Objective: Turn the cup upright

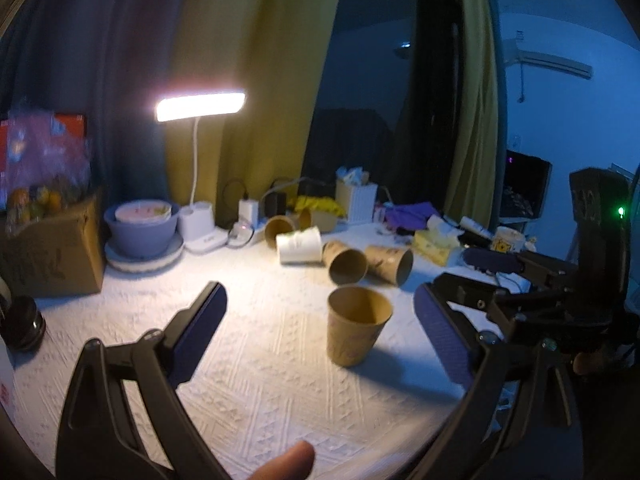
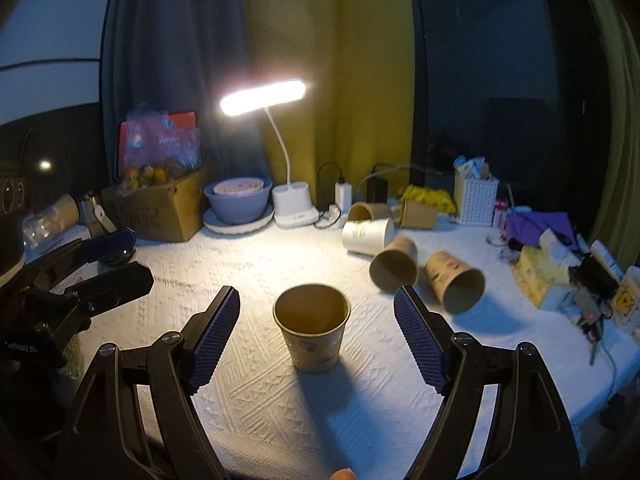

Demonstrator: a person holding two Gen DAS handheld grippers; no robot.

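Brown paper cup upright between spread right gripper fingers

The brown printed paper cup stands mouth-up at frame centre on the white textured counter, untouched, between the wide-open right gripper. The left gripper, also open and empty, has the cup right of centre, nearer its right finger.

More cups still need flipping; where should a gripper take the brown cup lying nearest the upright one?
Grip the tipped brown cup across its side wall near the rim, coming from above: it lies on its side, mouth toward the cameras, beside another fallen cup.
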